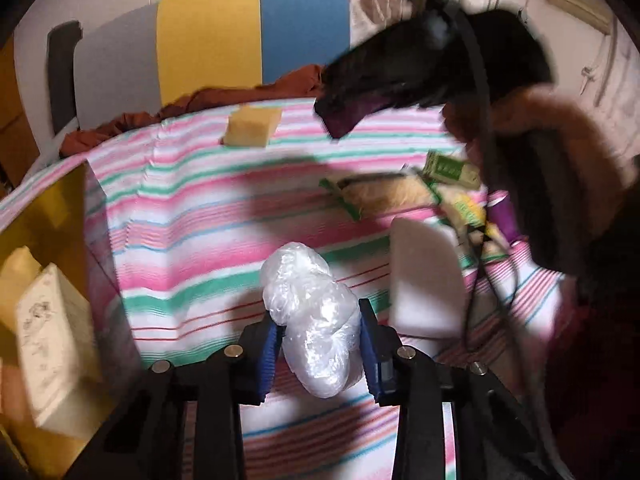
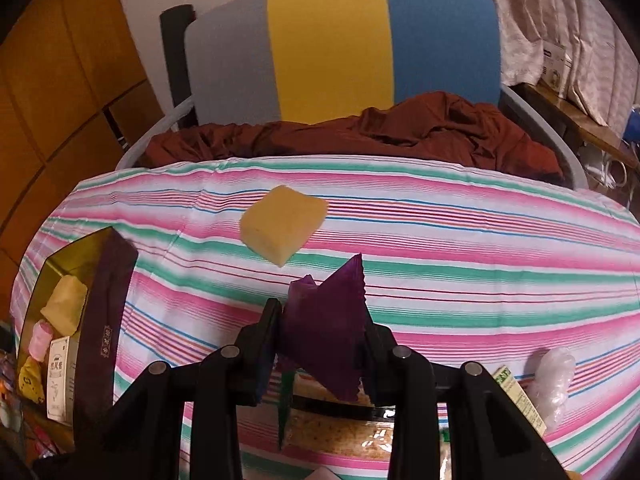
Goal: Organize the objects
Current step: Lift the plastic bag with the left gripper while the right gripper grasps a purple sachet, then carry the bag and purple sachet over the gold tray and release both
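My left gripper (image 1: 318, 344) pinches the soft, slippery plastic bundle (image 1: 314, 320) mid-body; my right gripper (image 2: 320, 344) clamps a light purple packet (image 2: 328, 332); yellow sponge (image 2: 284, 222) at twelve o'clock.

Both our grippers are clamped, tilted downward.

Our left gripper (image 1: 320, 344) has its blue pads (image 1: 267, 354) squeezing a wad; our right gripper (image 2: 322, 344) pinches a packet between its black fingers (image 2: 262, 344).

**Equipment appearance: two hand-held grippers**

Left hand-held gripper (image 1: 320, 344): black angular frame, blue ribbed finger pads (image 1: 269, 354), round silver screw heads along the linkage. Right hand-held gripper (image 2: 322, 344): same black frame and silver screws; a black cable (image 1: 478, 92) trails from it. Sleeve blurred.
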Motion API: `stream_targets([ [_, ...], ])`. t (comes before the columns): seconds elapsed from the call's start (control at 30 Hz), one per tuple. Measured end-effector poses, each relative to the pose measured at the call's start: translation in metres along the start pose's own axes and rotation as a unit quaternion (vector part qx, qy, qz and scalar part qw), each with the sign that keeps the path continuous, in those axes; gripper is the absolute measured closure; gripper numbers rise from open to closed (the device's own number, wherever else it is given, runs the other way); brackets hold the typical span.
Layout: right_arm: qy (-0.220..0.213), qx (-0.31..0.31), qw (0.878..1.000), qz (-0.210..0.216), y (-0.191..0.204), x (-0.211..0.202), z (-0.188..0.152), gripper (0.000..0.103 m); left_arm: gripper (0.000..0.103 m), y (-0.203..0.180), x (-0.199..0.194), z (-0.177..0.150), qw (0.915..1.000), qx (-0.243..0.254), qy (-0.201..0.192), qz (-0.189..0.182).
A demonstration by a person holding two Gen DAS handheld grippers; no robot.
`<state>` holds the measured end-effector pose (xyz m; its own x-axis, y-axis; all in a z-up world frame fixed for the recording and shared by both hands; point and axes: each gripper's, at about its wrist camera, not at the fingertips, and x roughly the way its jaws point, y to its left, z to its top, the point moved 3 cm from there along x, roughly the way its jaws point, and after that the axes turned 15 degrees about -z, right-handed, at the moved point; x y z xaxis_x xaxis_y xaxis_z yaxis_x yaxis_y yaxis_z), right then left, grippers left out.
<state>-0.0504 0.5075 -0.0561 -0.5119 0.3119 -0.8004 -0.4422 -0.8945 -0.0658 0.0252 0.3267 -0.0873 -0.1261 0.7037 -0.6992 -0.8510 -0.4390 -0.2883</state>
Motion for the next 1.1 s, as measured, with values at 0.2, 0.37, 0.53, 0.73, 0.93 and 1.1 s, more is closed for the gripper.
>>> stream_targets([
  [0.2, 0.001, -0.017, 1.000, -0.001, 0.009, 0.000, -0.006, 0.069, 0.067, -0.010, -0.063, 0.011, 0.9979, 0.023, -0.060, 0.000],
  [0.37, 0.005, -0.019, 1.000, -0.013, 0.009, 0.004, -0.011, 0.069, 0.067, 0.029, -0.132, 0.014, 0.9910, -0.020, -0.123, 0.048],
  [0.53, -0.014, -0.024, 1.000, -0.006, 0.015, -0.006, -0.010, 0.068, 0.067, 0.096, -0.170, -0.006, 0.9775, -0.091, -0.138, 0.131],
  [0.73, -0.030, -0.031, 0.999, 0.016, 0.028, -0.018, -0.010, 0.068, 0.067, 0.154, -0.171, -0.050, 0.9616, -0.191, -0.098, 0.172],
  [0.93, -0.033, -0.047, 0.998, 0.020, 0.046, -0.028, -0.012, 0.068, 0.066, 0.163, -0.148, -0.061, 0.9628, -0.190, -0.076, 0.176],
  [1.1, -0.038, -0.053, 0.997, 0.044, 0.068, -0.043, -0.010, 0.068, 0.065, 0.170, -0.142, -0.065, 0.9624, -0.193, -0.066, 0.179],
])
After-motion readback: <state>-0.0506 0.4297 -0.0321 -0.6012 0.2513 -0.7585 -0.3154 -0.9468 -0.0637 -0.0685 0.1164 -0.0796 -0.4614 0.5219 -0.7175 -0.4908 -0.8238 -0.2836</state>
